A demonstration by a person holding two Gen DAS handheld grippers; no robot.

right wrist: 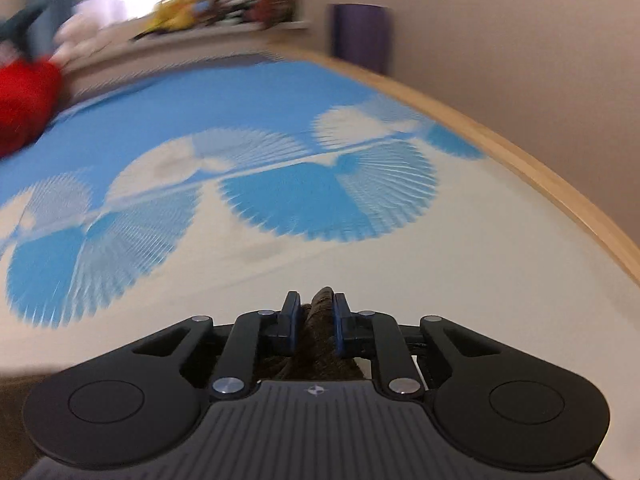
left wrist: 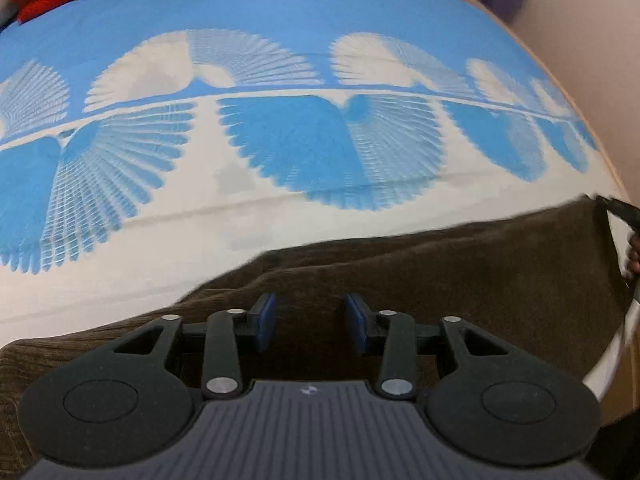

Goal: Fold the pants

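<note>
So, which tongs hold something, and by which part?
Right tongs pinch a bunched fold of the brown corduroy pants; left tongs stand open over them.

Bedsheet (left wrist: 304, 8), blue and white with fan motifs, fills the area ahead of the tongs. Red cloth (right wrist: 24, 100) lies far ahead, to the left. Wooden bed edge (right wrist: 540, 168) curves along the right. Purple object (right wrist: 360, 36) stands far ahead right, against the beige wall (right wrist: 520, 40). Blurred yellow item (right wrist: 188, 8) sits on a far ledge.
</note>
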